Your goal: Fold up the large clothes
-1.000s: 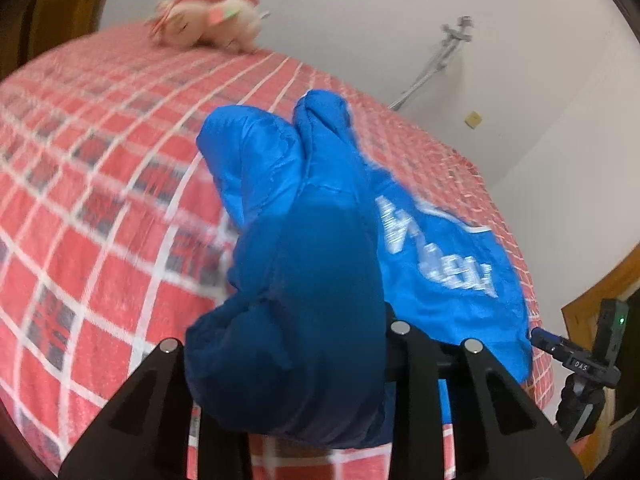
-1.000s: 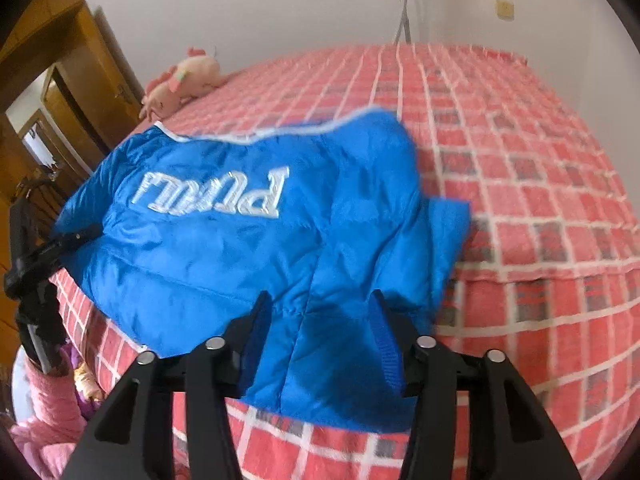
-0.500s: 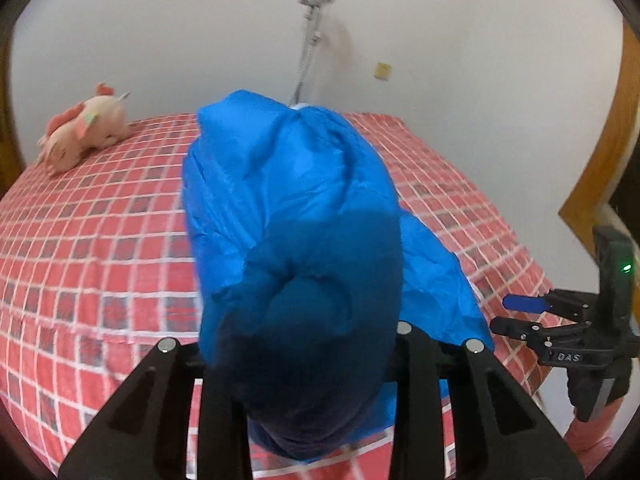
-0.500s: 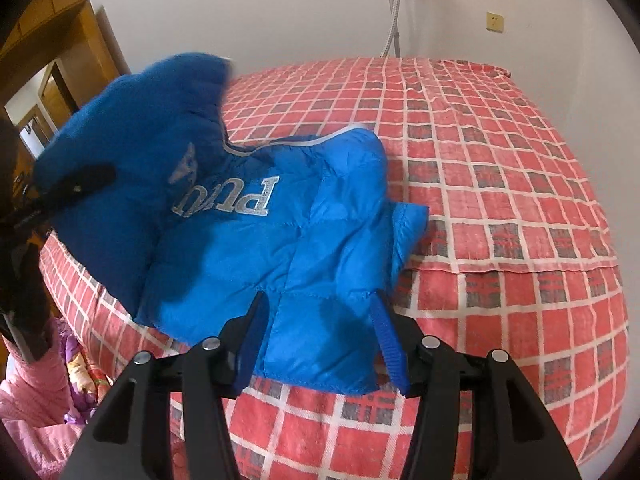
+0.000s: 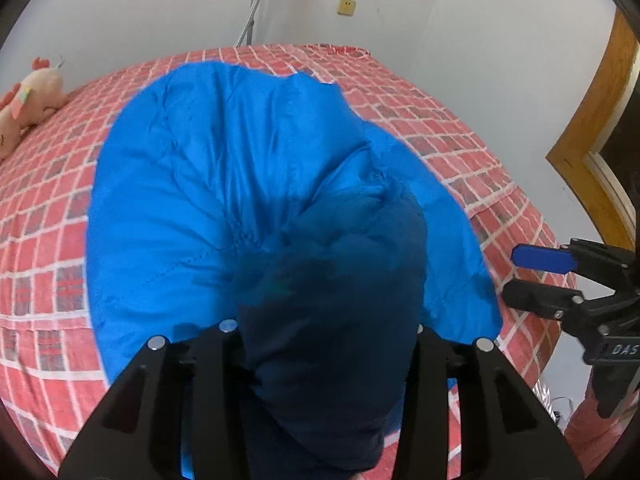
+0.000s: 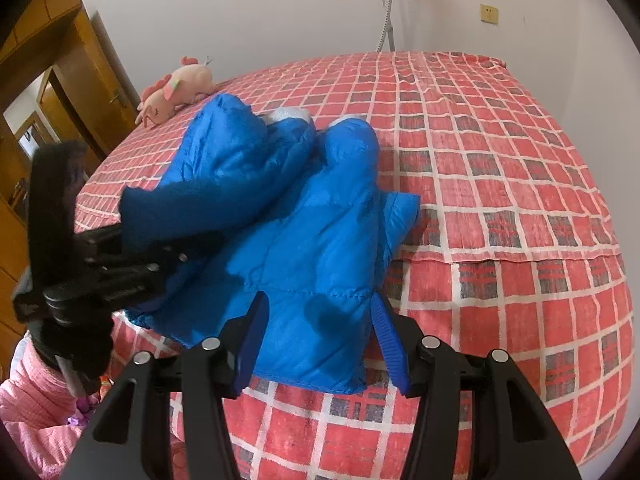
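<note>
blue puffer jacket (image 6: pixel 320 248) lies on the red checked bed (image 6: pixel 500 184), near edge, left of centre in the right wrist view. step in hand, imo: side fold, left sleeve/side panel carried across over the body.

left gripper (image 5: pixel 324 344): dark cuff end of the sleeve (image 5: pixel 332 312) bunched between the fingers. fingers have just been opening, now narrow-to-mid gap w/ fabric filling it. can't tell whether the pads press on it or it's already slack; the cloth hides them. in the right wrist view the sleeve (image 6: pixel 208 184) arches from that gripper (image 6: pixel 160 256) over the jacket's left half, not yet laid flat.

right gripper (image 6: pixel 320 344): fingers at mid gap, straddling the near hem. blue pads sit either side of the hem panel, slim gaps visible, so no clamp, more a hover/steady over it.

next move, judgement only: lower the sleeve onto the jacket body, let go fully, pull the left gripper back w/o dragging cloth. right side then needs the matching fold, after that bottom-to-top.

risks: puffy slick fabric, sleeve may spring back or slide off once freed; hem sits close to the bed edge, so a tug toward the near side could pull it off. plush toy (image 6: pixel 176 88) at far left, well apart, no issue.
</note>
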